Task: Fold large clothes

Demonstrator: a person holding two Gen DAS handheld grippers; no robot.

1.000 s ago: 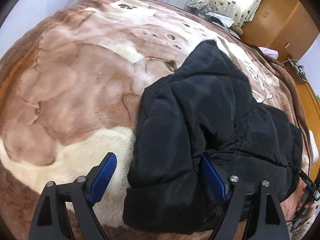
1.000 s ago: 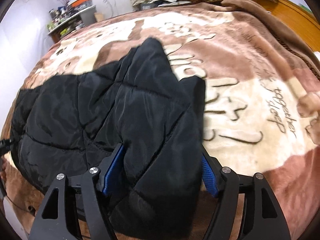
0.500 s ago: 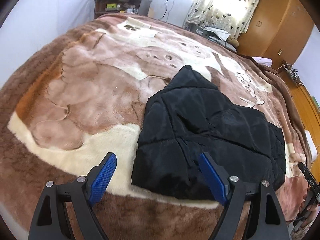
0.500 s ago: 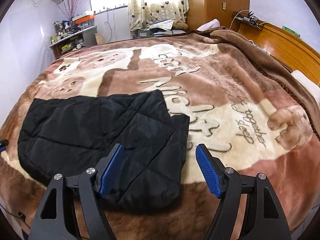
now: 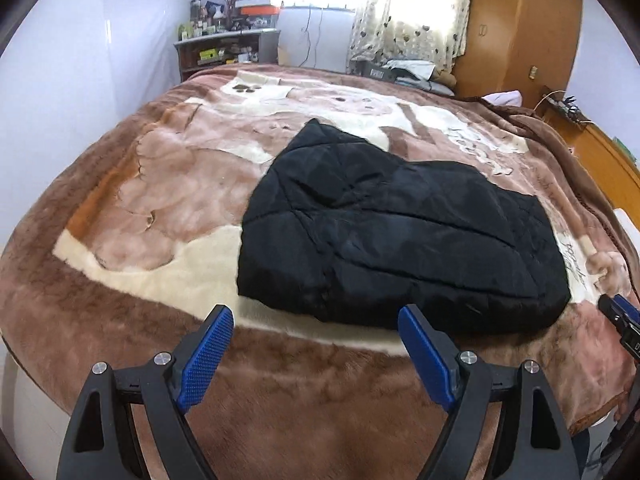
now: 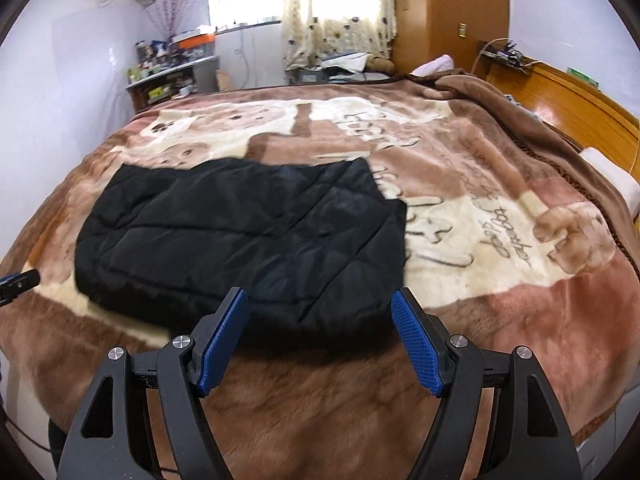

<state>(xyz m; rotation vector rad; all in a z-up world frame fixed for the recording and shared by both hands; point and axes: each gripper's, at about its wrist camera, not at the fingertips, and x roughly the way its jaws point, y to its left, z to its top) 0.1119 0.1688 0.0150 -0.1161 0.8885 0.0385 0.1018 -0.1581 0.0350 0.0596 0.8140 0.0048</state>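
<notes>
Now that both grippers, left gripper [image 5: 316, 340] and right gripper [image 6: 320, 324], have withdrawn, jaws wide and empty, the black jacket [image 5: 400, 236] lies folded on the bed [image 5: 160, 184]; folding appears complete.

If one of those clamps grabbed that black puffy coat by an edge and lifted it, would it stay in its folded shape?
Probably not. The black quilted jacket lies soft and creased on the blanket, so it would likely droop and unfold. Its padded panels suggest bulk without much weight. The shell looks smooth and faintly shiny, so it may slip between the pads unless a thick bunch is pinched.
</notes>
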